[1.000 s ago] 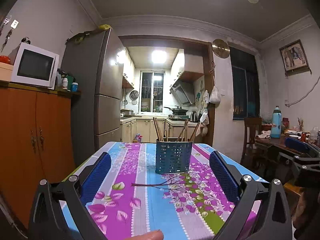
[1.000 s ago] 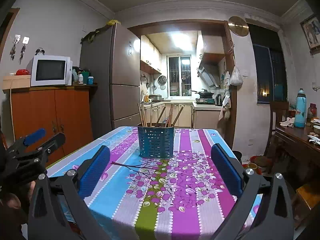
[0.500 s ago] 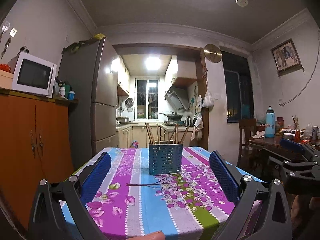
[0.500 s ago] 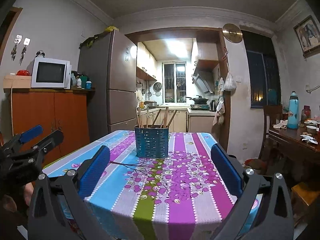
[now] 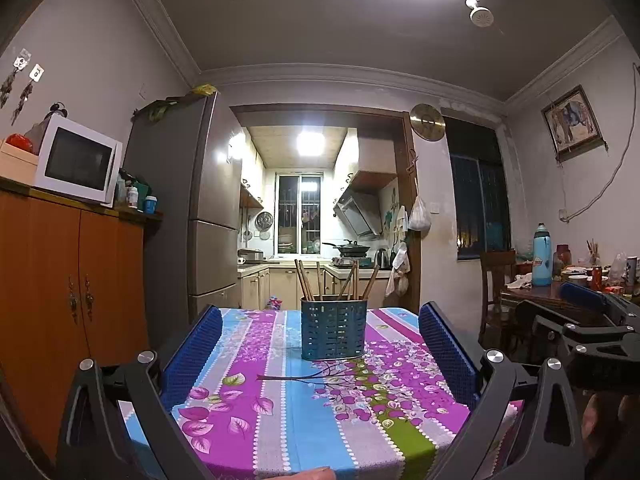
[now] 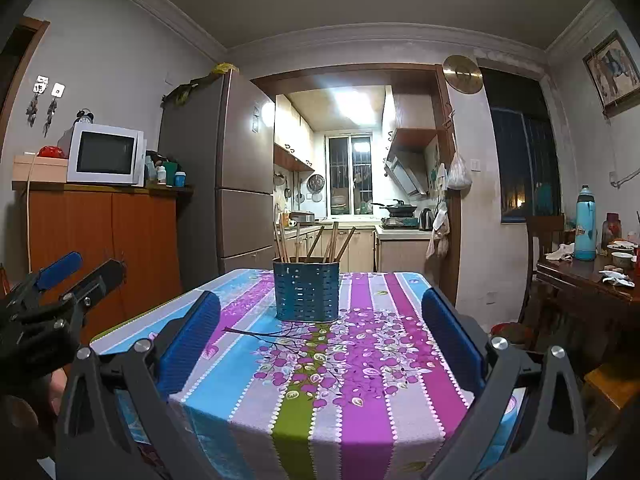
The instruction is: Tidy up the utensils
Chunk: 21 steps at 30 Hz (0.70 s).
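A white microwave (image 5: 76, 160) sits on an orange wooden cabinet (image 5: 72, 300) against the left wall, with small bottles (image 5: 138, 198) just beside it. A tall grey fridge (image 5: 188, 208) stands next to the cabinet, by the kitchen doorway. On the right, a blue flask (image 6: 585, 224) stands upright on a dark side table (image 6: 588, 280), beneath a framed picture (image 6: 612, 72).
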Motion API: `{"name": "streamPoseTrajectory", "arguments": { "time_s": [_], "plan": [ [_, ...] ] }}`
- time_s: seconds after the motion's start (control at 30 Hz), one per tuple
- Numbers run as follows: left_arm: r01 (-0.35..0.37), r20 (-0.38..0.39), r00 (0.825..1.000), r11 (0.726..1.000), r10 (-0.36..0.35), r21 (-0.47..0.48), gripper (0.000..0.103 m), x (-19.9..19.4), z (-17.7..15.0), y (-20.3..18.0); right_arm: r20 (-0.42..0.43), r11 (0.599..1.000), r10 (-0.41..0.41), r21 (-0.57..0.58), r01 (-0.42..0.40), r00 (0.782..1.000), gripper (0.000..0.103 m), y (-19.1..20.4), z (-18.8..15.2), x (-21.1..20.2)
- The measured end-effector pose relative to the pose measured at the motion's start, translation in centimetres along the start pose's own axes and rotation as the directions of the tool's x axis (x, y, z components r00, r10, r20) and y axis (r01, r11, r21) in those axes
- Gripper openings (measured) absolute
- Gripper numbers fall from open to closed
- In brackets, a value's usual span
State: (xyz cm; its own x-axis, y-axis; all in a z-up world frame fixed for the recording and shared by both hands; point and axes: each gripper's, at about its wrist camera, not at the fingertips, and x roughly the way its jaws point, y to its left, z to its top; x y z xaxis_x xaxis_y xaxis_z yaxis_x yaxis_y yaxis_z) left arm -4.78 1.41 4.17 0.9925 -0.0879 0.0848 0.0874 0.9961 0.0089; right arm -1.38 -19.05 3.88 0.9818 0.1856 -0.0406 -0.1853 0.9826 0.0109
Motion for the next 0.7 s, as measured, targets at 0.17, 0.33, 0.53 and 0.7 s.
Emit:
{"name": "streamPoseTrajectory", "arguments": {
  "time_s": [0.17,0.33,0.53,0.7],
  "plan": [
    [0.002,0.003,1.0,1.0,-0.002,0.006,0.098,-0.25,-0.02,-0.15,0.056,1.0,-0.02,-0.001,0.02,0.998,0.097,0.07,-0.06,-0.33],
    [-0.004,0.005,1.0,1.0,0.004,0.0,0.098,-0.22,0.04,-0.11,0.105,0.999,-0.038,-0.012,0.04,0.994,0.097,0.34,-0.21,-0.43],
    [-0.005,-0.003,1.0,1.0,0.005,-0.003,0.098,-0.02,0.11,-0.02,0.118,1.0,-0.022,0.0,0.022,0.993,0.097,0.04,-0.07,-0.16],
    [-0.007,-0.01,1.0,1.0,0.007,-0.004,0.098,0.21,0.13,0.04,0.102,1.0,-0.006,0.024,0.004,0.995,0.097,-0.27,0.16,0.18]
  ]
}}
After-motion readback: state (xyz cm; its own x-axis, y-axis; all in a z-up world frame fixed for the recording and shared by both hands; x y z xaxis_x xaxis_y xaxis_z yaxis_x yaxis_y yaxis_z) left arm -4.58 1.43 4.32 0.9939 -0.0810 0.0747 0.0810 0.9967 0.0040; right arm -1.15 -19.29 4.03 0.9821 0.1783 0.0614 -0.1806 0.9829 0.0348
